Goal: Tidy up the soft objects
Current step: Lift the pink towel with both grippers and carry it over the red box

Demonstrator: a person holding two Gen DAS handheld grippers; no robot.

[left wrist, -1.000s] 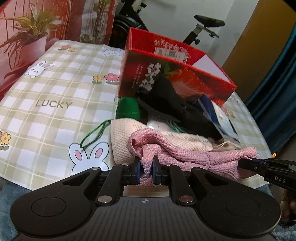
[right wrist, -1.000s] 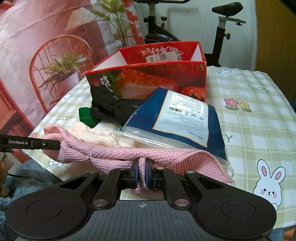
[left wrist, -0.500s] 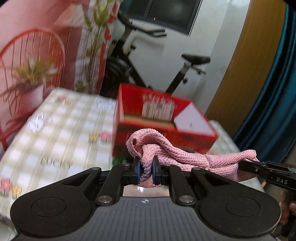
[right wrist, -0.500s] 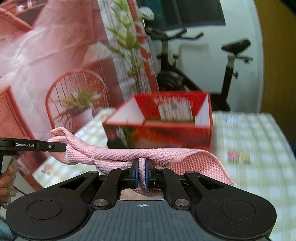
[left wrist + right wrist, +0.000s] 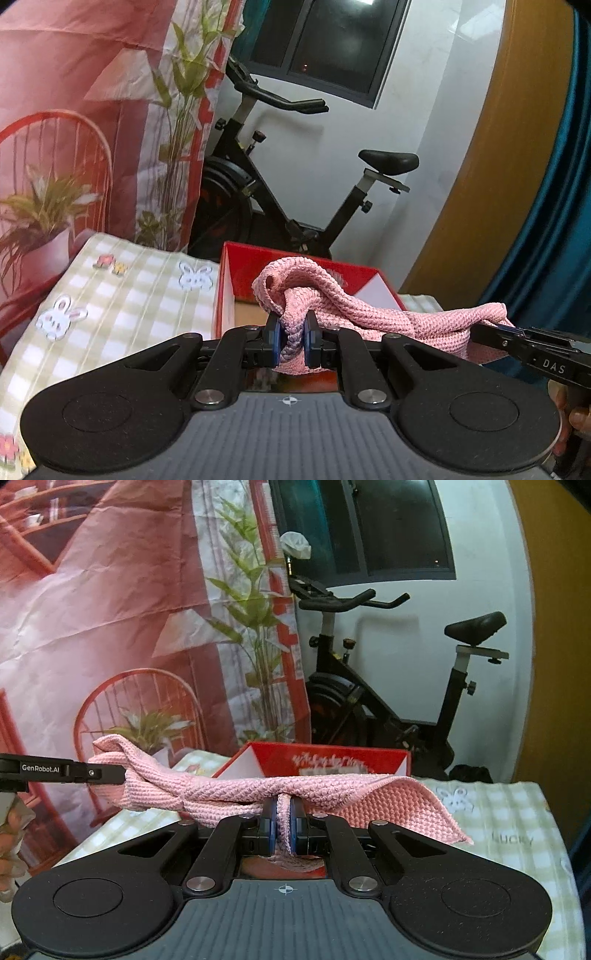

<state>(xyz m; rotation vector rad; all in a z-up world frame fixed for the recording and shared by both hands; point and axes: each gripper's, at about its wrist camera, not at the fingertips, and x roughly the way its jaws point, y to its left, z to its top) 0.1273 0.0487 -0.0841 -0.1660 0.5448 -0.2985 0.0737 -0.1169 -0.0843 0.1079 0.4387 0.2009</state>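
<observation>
Pink waffle-knit cloth (image 5: 373,314) hangs in the air, stretched between the two grippers. The left gripper (image 5: 291,341) is clamped on a bunched fold of it, and the right gripper (image 5: 282,827) is pinched on another fold, with a loose corner drooping to that gripper's right. Just beyond both sets of fingertips, lower down, stands the open red cardboard box (image 5: 369,762) on the green-checked tablecloth (image 5: 498,812). I judge the cloth lifted but not yet stowed: carrying it over the box, lowering and letting go remain. Other soft items are not in view.
</observation>
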